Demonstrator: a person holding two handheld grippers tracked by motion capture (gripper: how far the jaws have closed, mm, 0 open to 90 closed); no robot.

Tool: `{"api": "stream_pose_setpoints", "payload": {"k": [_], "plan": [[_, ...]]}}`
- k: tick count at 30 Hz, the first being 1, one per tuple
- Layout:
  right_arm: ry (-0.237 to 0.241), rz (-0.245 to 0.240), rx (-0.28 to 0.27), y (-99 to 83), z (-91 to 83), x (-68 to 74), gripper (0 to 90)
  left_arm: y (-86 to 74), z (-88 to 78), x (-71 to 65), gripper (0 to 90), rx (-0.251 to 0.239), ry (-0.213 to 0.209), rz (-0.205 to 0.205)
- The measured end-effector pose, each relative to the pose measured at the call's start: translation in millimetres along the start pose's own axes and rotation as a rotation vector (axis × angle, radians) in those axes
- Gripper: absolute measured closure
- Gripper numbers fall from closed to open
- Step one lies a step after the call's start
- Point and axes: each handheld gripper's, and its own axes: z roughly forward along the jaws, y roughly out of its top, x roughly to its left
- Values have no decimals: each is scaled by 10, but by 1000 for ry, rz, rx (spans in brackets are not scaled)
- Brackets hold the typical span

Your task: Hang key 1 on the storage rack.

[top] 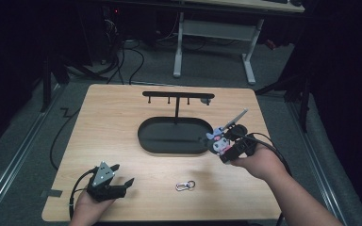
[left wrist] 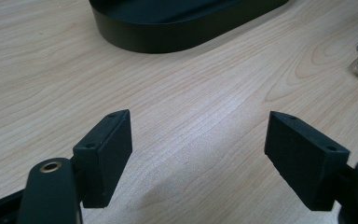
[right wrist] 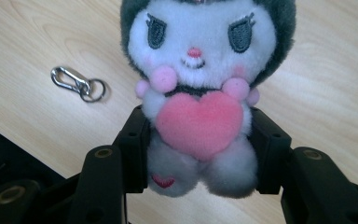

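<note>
Right gripper [top: 226, 148] pinches a plush doll [right wrist: 200, 93] by its lower body, fuzzy grey and white with a pink felt heart, above a pale wood-grain table [top: 118, 127] in a dark room. Just left of it sits an oval black tray [top: 175, 136] with a T-shaped hook stand [top: 176, 96]. Below lies a shiny metal clasp [top: 185, 185]. Farther left, the left gripper [top: 122, 175] rests with jaws spread and empty.
</note>
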Motion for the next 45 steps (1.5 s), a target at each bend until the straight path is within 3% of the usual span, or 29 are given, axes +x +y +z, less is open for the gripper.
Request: {"api": "stream_pose_setpoints", "payload": {"k": [3,22,35,45], "plan": [[-3,-3,-8,143,-63,10,503,0,-1,1,242,2,-2,2],[-20,-22,-55,622,-212,-10,503,-13,-2,23,242,0,-2,-8],[-23,-35,-59,757,-224,0,503,-15,-3,31,242,3,-5,-8],[-19,6,-46,728,-78,-88,503,-14,-5,32,243,5,-9,-7]]}}
